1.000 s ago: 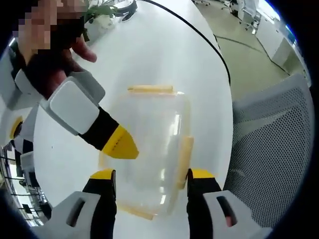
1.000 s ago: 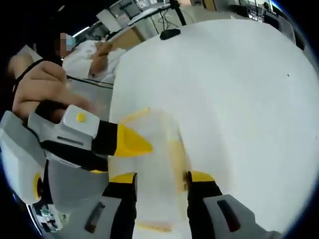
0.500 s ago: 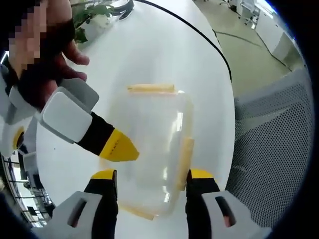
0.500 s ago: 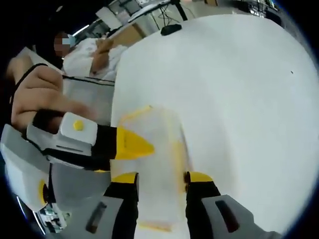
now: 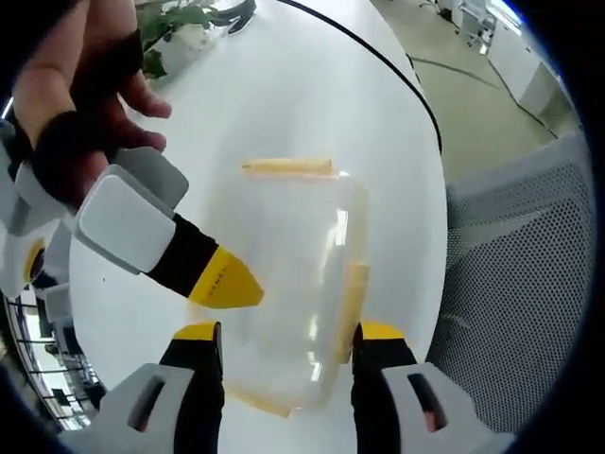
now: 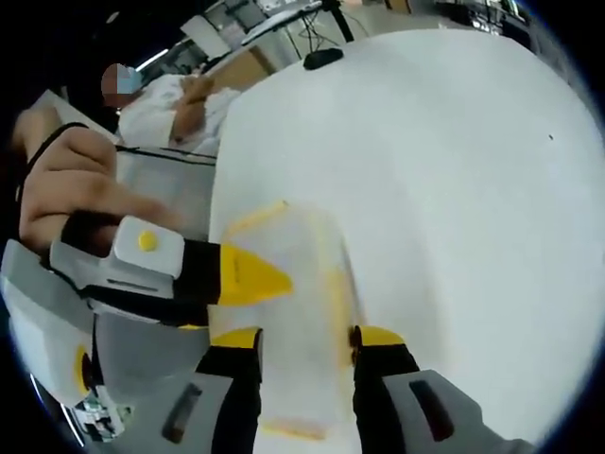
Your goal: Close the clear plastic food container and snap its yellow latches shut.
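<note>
Right gripper view: clear container (image 6: 293, 312) smeared by blur; edges and yellow latches (image 6: 336, 303) indistinct, so latch position cannot be read. Its near end, at 6 o'clock, is hidden behind the right gripper (image 6: 305, 338).

Left gripper view: container near corners at 6 o'clock covered by the left gripper (image 5: 285, 331) fingers (image 5: 200, 333). Whether the lid is fully seated cannot be told. Office chair (image 5: 520, 284) at 3 o'clock cut off by the edge. Plant (image 5: 180, 28) at 11 o'clock also cut off.

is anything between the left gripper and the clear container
Nothing visible does. The left gripper hangs open over the container, and the right gripper's yellow tip comes in from the side at its edge, not between them.
</note>
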Motion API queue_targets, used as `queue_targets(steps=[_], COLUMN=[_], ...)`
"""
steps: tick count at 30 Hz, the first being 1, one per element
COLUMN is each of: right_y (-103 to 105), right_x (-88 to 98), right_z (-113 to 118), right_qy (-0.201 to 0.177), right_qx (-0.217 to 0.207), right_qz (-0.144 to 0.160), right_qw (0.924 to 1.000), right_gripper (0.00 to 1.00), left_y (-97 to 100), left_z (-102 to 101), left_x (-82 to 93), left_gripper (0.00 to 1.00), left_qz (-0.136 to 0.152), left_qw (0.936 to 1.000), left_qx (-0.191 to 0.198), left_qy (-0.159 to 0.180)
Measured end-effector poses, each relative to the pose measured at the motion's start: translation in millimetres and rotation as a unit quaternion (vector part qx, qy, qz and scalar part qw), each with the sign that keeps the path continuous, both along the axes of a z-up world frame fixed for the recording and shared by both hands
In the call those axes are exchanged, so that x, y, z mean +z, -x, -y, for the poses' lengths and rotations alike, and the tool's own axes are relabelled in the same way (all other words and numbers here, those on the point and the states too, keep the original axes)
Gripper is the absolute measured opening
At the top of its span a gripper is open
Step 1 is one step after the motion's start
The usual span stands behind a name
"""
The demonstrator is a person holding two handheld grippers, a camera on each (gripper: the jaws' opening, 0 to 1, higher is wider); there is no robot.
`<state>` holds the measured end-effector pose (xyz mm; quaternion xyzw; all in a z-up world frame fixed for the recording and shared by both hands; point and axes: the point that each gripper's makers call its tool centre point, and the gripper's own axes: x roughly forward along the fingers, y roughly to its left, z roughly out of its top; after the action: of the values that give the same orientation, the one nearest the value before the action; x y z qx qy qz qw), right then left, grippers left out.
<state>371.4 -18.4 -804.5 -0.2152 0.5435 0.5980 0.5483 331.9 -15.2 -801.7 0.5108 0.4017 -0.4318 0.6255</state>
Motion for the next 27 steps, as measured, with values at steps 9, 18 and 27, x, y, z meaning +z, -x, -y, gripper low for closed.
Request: queue_targets(steps=[9,18,27], right_y=[1,0,14], right_x=[1.5,3.7,-4.2], right_z=[-1,-1,-1], right_qy=[-0.003,-0.012,-0.006], right_qx=[0.001,0.005,0.075], right_qz=[0.007,0.014,0.049], right_qw=[1.0,0.9998,0.996], right_gripper=[0.37,0.37,0.72], left_y=[1.7,3.7,16.0], left_z=[0,1,3], left_x=[-0.4,0.3,-7.7], left_gripper=[0.52,0.51,0.85], left_qz=[0.002,0.006,-0.048], left_qw=[1.0,0.9998,0.998], left_qx=[-0.003,-0.011,-0.041], left_qy=[-0.003,-0.012,-0.005])
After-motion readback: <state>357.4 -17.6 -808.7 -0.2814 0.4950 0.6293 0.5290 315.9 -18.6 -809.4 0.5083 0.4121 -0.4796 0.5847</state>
